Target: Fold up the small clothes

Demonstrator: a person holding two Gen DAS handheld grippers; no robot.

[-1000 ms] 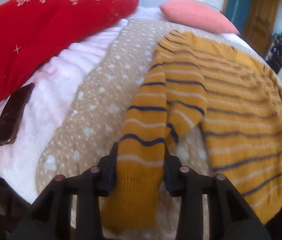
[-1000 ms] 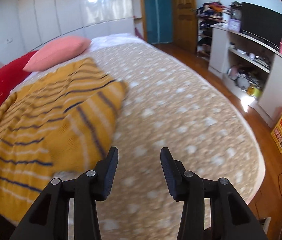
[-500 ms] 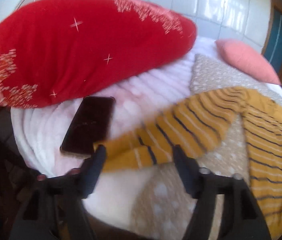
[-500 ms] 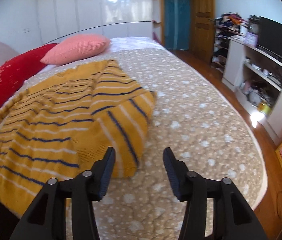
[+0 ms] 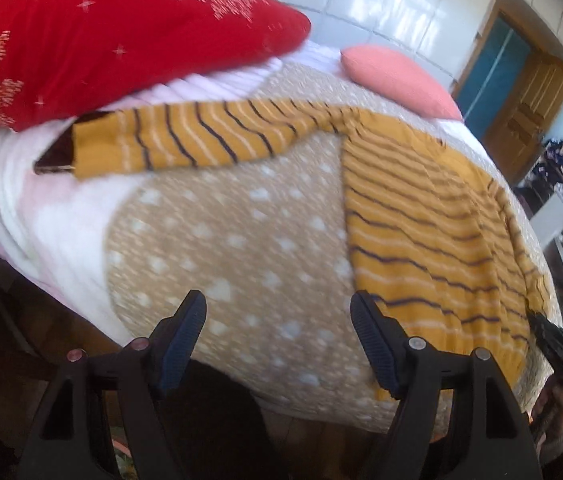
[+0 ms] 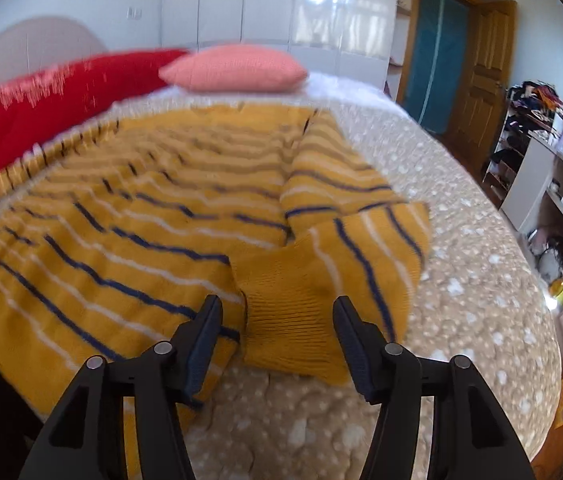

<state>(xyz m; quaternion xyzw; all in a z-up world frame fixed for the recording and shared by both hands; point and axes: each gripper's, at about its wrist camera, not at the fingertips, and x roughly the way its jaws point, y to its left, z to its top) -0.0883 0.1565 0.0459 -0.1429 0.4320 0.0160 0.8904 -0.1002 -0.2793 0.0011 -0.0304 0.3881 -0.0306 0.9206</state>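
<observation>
A mustard sweater (image 5: 421, 216) with navy and white stripes lies flat on the tan dotted bedspread (image 5: 233, 248). Its one sleeve (image 5: 185, 140) lies stretched out to the left, its cuff over a dark phone (image 5: 55, 152). My left gripper (image 5: 277, 340) is open and empty above the bed's near edge, just left of the sweater's hem. In the right wrist view the sweater (image 6: 129, 216) fills the middle, and its other sleeve (image 6: 345, 240) is folded back on itself. My right gripper (image 6: 277, 336) is open, its jaws either side of that sleeve's cuff (image 6: 285, 320).
A red pillow (image 5: 101, 40) and a pink pillow (image 5: 397, 76) lie at the head of the bed, over a white ribbed blanket (image 5: 33, 216). White shelves with clutter (image 6: 553, 208) and a wooden door (image 6: 485, 76) stand to the right.
My left gripper let go of the left sleeve, which now lies stretched over the phone, and pulled back toward the bed's edge. My right gripper moved in over the folded right sleeve's cuff.
</observation>
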